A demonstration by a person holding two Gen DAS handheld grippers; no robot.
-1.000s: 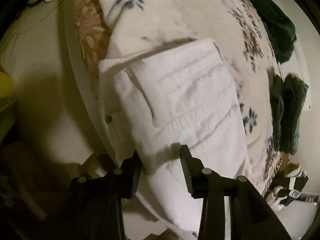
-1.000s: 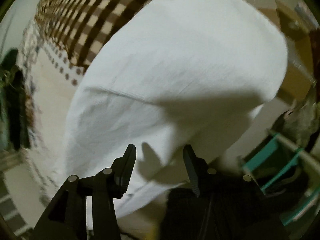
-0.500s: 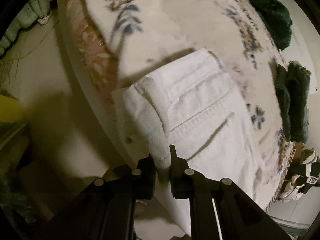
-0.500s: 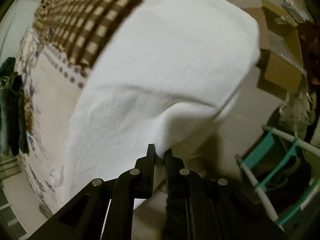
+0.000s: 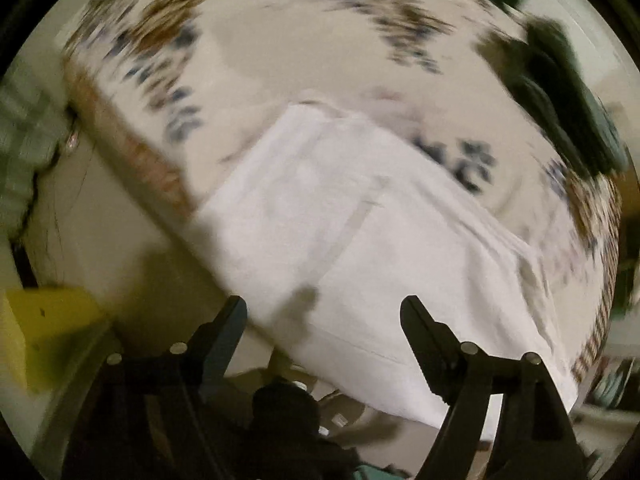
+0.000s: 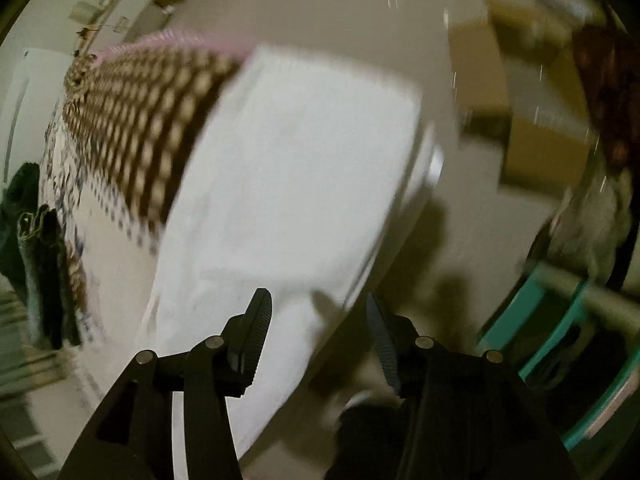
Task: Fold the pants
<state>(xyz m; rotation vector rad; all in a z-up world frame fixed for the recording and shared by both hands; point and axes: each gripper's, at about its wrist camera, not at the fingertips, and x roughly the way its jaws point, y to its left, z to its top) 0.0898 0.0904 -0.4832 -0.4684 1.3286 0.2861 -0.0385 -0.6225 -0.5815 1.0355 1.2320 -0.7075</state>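
The white pants lie folded on the floral bedspread, reaching the bed's near edge. In the right wrist view the white pants lie beside a brown checked blanket. My left gripper is open and empty, just off the near edge of the pants. My right gripper is open and empty over the pants' near corner. Both views are motion-blurred.
Dark green clothes lie at the bed's far right. A yellow object sits on the floor at left. A cardboard box and a teal rack stand on the floor to the right. Folded dark clothes lie at left.
Both grippers were shut on the pants' edge half a second ago; both have now opened, let go and pulled back. The pants rest on the bed.
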